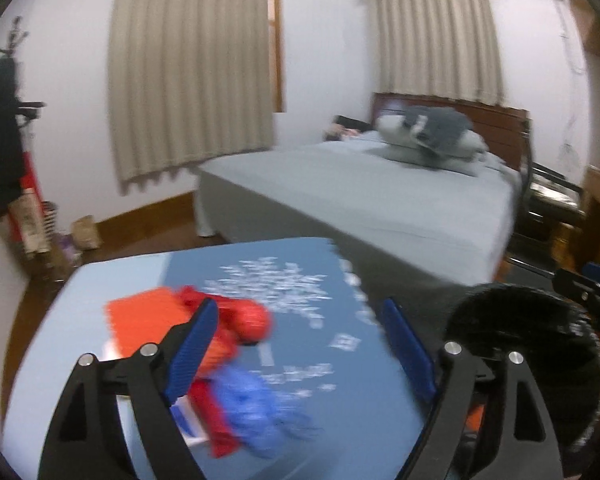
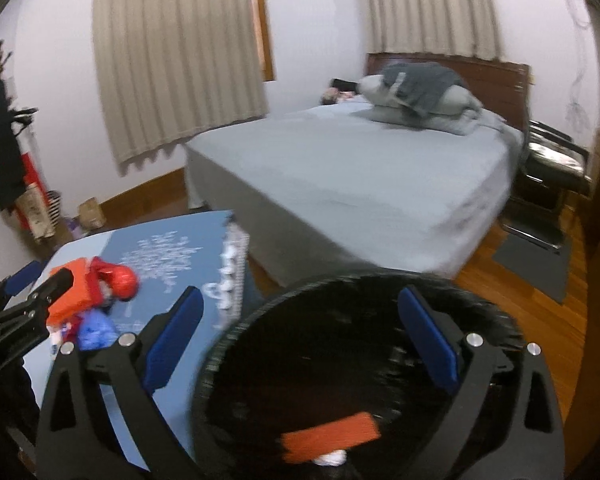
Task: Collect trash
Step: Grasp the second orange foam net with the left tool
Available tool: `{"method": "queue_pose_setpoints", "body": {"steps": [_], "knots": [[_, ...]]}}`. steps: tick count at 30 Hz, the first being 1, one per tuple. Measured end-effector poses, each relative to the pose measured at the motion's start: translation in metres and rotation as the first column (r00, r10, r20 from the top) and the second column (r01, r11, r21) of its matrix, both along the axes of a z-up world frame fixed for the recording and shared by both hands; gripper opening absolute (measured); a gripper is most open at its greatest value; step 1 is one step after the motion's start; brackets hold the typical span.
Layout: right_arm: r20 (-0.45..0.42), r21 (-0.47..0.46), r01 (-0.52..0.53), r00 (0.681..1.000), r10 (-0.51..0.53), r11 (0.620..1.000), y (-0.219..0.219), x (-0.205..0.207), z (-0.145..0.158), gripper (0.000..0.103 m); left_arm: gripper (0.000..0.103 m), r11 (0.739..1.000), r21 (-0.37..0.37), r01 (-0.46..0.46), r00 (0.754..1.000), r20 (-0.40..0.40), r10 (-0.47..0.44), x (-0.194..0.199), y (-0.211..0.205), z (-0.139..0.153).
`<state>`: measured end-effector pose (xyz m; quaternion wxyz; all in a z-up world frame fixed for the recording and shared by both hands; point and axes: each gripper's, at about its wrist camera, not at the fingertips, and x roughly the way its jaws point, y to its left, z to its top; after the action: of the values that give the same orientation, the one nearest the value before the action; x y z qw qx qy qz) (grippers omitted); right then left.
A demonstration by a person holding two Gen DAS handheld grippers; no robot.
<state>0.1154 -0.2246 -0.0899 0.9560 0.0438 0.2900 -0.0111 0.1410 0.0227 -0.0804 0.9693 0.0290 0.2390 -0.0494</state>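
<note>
Trash lies in a heap on the blue table (image 1: 332,420): an orange packet (image 1: 144,320), a crumpled red wrapper (image 1: 244,316) and a crumpled blue bag (image 1: 248,404). My left gripper (image 1: 300,320) hangs open over the table, its left finger just in front of the red wrapper and nothing pressed between the pads. The right wrist view has my right gripper (image 2: 300,296) open above the round black bin (image 2: 228,344). In that bin lie an orange packet (image 2: 332,436) and a bit of white trash (image 2: 332,458). My left gripper (image 2: 40,280) shows at that view's left edge, by the heap (image 2: 96,292).
The bin (image 1: 520,360) stands right of the table, close to a grey bed (image 1: 360,200). A chair (image 2: 552,168) and a dark mat (image 2: 536,260) are on the wooden floor at the right. A coat rack (image 1: 4,128) and bags stand by the left wall.
</note>
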Motion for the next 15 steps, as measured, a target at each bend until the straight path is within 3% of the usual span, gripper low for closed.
{"method": "queue_pose_setpoints", "body": {"steps": [9, 15], "knots": [[0.02, 0.014, -0.144, 0.989, 0.143, 0.99, 0.073, 0.04, 0.0, 0.095, 0.082, 0.98, 0.059, -0.192, 0.981, -0.031, 0.194, 0.011, 0.072, -0.019], [-0.007, 0.018, -0.203, 0.979, 0.204, 0.979, 0.108, 0.058, -0.009, 0.095, 0.072, 0.97, 0.039, -0.24, 0.964, -0.109, 0.243, 0.021, 0.103, -0.045]]}}
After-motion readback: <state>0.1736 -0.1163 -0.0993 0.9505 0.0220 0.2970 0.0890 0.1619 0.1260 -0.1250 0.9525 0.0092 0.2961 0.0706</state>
